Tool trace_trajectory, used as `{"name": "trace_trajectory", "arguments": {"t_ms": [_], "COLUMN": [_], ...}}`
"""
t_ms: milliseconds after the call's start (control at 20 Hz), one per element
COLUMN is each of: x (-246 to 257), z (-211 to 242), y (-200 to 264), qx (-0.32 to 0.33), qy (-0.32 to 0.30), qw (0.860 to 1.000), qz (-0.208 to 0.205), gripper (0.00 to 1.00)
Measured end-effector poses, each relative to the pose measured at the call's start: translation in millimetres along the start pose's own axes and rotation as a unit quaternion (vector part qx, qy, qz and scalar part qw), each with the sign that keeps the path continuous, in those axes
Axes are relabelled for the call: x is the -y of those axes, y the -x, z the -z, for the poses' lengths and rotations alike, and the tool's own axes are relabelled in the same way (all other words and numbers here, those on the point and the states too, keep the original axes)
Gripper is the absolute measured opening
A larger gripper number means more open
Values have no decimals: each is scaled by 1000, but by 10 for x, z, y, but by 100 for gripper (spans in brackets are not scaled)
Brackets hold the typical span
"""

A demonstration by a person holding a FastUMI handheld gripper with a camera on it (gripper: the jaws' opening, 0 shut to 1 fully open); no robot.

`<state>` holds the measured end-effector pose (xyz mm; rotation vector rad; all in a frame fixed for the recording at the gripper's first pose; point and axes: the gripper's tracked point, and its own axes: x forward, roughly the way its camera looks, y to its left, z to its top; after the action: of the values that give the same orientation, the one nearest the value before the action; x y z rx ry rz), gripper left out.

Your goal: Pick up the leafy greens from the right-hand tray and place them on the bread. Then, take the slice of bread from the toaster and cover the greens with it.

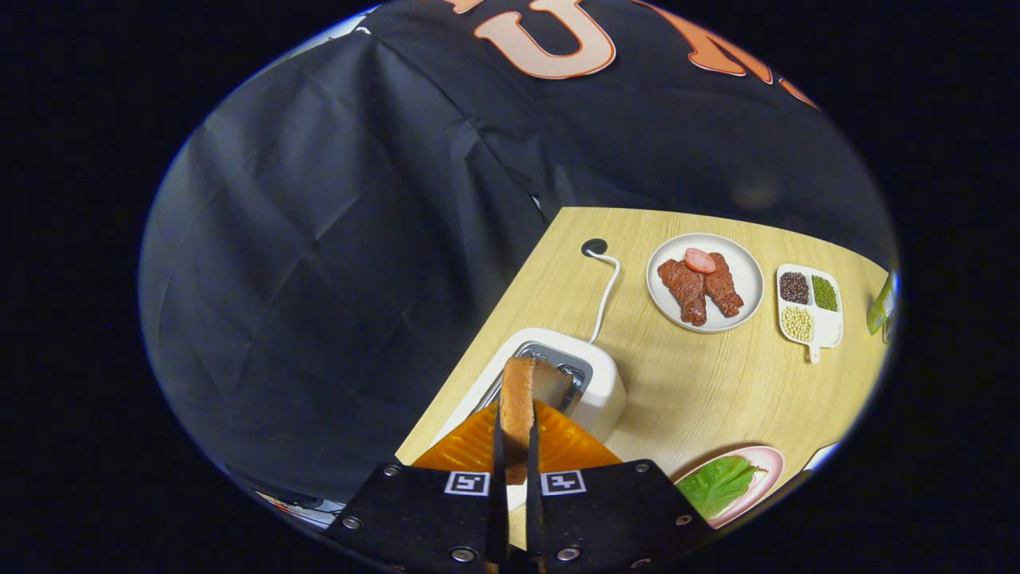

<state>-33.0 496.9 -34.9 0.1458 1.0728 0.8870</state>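
Tongs [516,446]: pinching bread slice [518,399] edge-on btwn both fingers, above toaster [590,391] slot.
Greens [717,485]: on pink plate [766,462], right of fingers.
Beyond: meat plate [745,275], bean tray [833,327].

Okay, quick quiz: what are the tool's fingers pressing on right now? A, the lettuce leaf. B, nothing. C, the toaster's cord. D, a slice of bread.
D: both fingers of the tool pinch the slice of bread just above the toaster, while the lettuce lies on the pink plate.
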Motion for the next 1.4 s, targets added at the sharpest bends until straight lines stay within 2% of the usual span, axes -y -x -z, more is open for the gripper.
{"name": "trace_trajectory", "arguments": {"t_ms": [200, 550, 1000, 1400], "x": [-37, 191, 890, 1388], "z": [29, 129, 493, 944], "y": [224, 715, 1167, 1191], "qx": [15, 52, 74, 69], "qy": [-14, -35, -94, -134], "qw": [999, 995, 991, 988], "qz": [-38, -72, -60, -41], "gripper": [9, 9, 9, 9]}}
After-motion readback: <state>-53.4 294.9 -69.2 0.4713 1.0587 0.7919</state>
